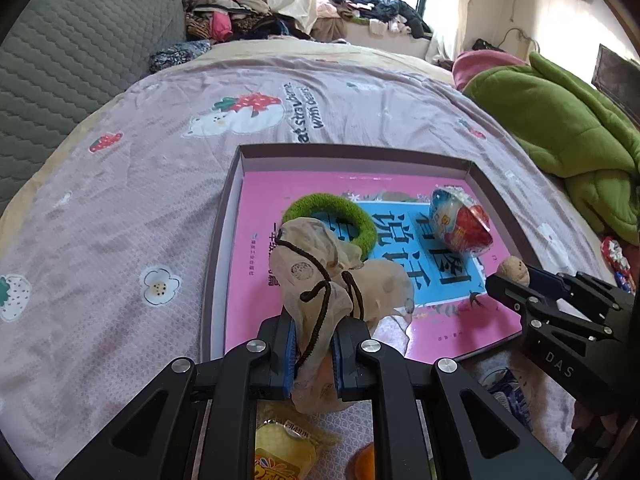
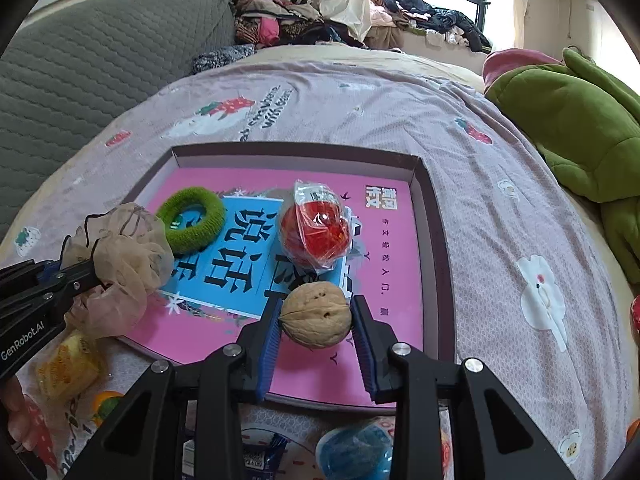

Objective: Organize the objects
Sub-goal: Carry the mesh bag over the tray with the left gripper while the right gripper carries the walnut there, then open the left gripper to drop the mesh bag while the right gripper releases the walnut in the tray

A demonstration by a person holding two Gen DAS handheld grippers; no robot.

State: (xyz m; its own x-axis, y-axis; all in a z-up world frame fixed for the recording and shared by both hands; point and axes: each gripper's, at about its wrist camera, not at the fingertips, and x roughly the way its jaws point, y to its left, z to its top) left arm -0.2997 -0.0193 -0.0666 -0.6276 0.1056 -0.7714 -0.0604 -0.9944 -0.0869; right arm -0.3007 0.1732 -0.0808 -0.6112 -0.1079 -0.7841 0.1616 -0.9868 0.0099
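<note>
The left gripper (image 1: 314,344) is pinching a sheer beige drawstring pouch (image 1: 320,276) between nearly closed jaws, its black cord (image 1: 320,300) trailing down between the blue pads. The pouch is billowing ahead of the jaws, over the near left corner of the shallow box (image 1: 476,168). It is looking light, limp and snag-prone, so the gathered neck where the pads are biting seems the soundest hold; the loose cord could be catching on a finger at release.

The right gripper (image 2: 316,320) is clamping a walnut (image 2: 314,314) across its widest part. The nut is rigid, light and round, likely to be rolling once freed, and it is hanging over the pink book (image 2: 384,280) lining the box floor.

Just beyond the right jaws a wrapped red ball (image 2: 316,232) is lying; ahead of the left jaws, partly behind the pouch, a green fuzzy hair tie (image 1: 332,212) is resting. Open pink cover is showing beside the walnut toward the box's right wall and at the far end. The low walls are leaving easy clearance. Snack packets (image 1: 280,448) are lying on the bedsheet (image 1: 120,220) beneath both grippers.
</note>
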